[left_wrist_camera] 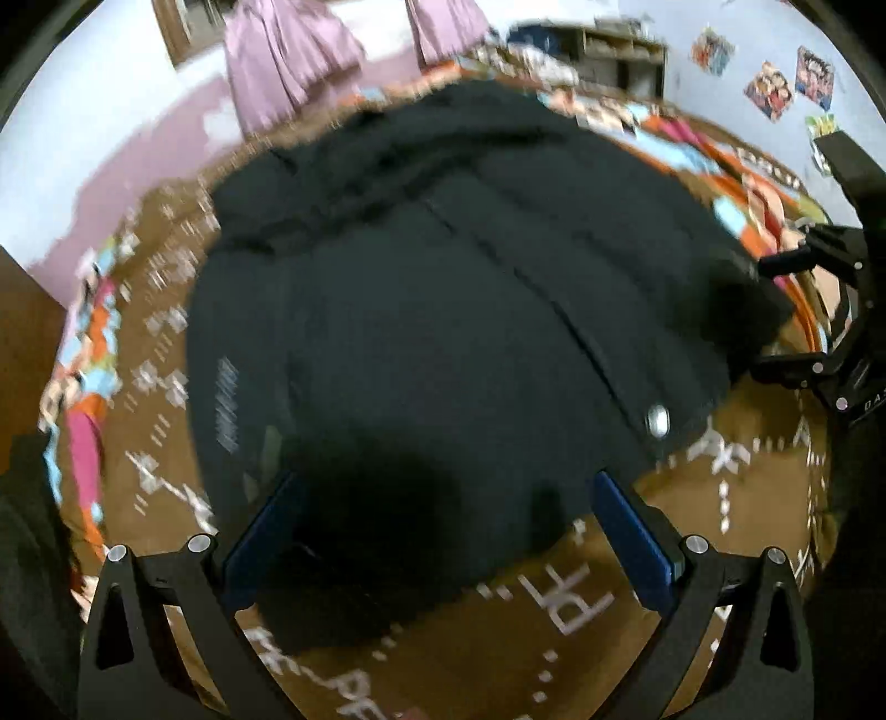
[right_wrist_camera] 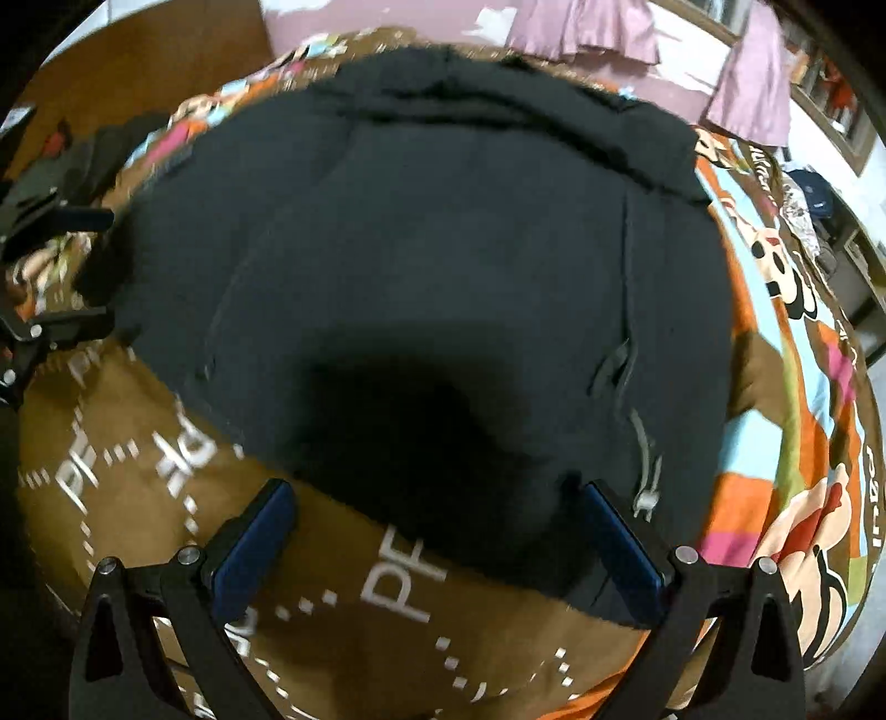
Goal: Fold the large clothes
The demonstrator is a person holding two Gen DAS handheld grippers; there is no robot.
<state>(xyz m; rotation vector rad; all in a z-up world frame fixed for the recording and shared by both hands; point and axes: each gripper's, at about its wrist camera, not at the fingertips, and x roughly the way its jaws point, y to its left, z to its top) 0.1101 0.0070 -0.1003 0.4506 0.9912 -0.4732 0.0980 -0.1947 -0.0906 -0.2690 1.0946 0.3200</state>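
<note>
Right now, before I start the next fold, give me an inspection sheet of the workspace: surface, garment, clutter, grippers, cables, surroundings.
Surface: bed with a brown printed bedspread, cartoon border along its edges.
Job's things: black jacket spread out on the bedspread; silver snap near its hem; zipper pull on one side.
Clutter: dark clothing pile at the bed's far corner.
Grippers: left gripper open, hovering at the hem; right gripper open, over the jacket's edge; neither holds fabric.
Cables: nothing seen.
Surroundings: purple curtains, wooden shelf, posters on the wall. Both views are motion-blurred.
</note>
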